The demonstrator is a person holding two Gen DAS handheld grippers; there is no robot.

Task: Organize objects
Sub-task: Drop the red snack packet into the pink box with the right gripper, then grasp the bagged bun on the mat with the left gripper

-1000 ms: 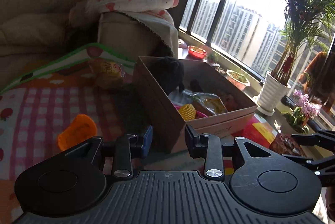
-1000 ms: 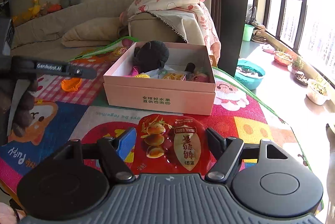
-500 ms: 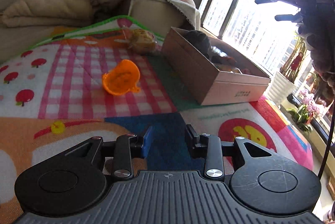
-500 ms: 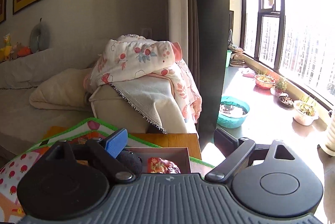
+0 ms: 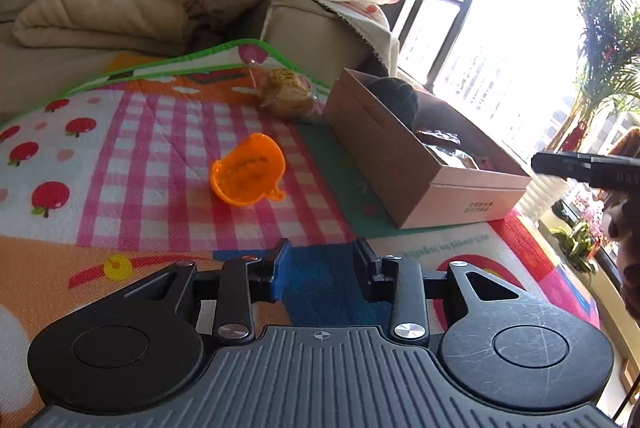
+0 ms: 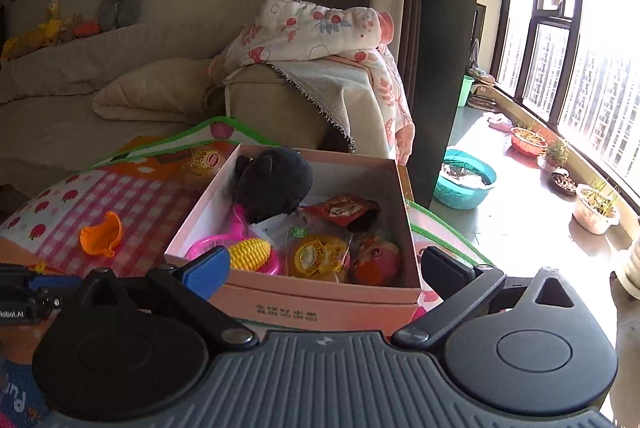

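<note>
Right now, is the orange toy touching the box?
Apart. The left wrist view shows checked mat between the orange toy and the box.

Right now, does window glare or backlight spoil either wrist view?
Left wrist view: the bright window blows out to white, leaving the open pink cardboard box interior dark. Right wrist view: the same box is evenly lit and its contents readable; only the window panes overexpose. Fisheye bending in both.
</note>
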